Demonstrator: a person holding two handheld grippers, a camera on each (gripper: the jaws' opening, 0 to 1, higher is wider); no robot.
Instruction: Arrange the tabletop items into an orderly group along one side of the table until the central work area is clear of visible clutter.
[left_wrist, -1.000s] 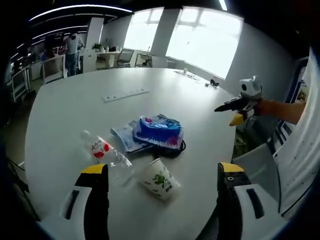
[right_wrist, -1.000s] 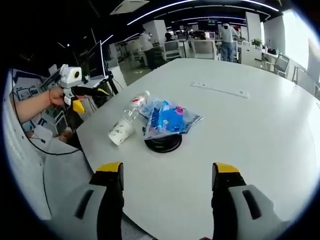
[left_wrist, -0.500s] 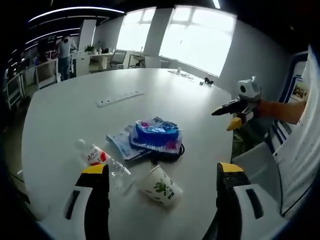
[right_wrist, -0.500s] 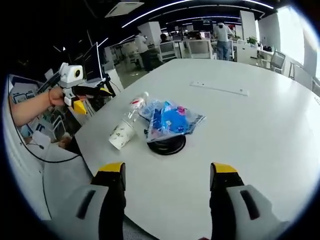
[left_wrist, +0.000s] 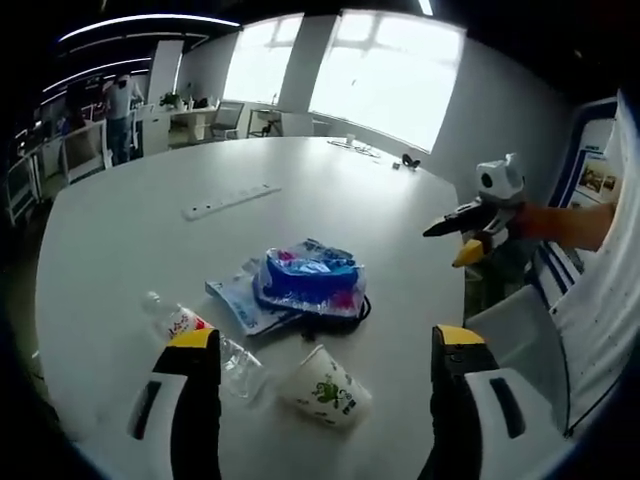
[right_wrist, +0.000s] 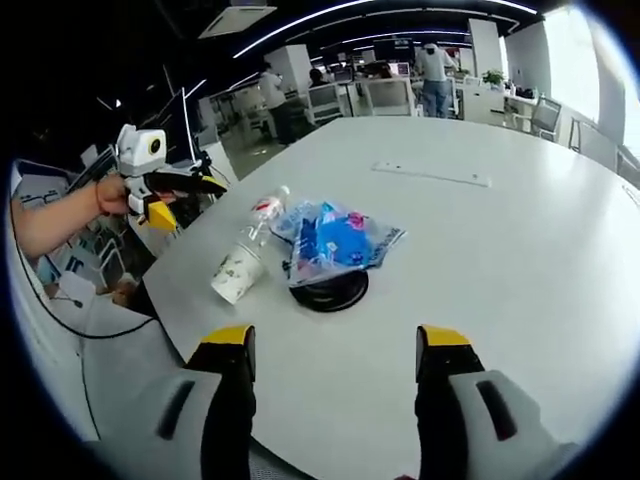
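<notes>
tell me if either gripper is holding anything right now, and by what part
Nothing is held. The left gripper and right gripper both hang open above the white table, short of the paper cup and plastic bottle.

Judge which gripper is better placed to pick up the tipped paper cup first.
Left, probably. The cup lies just ahead between the left gripper's open jaws; from the right gripper, also open, it sits farther off to one side.
</notes>
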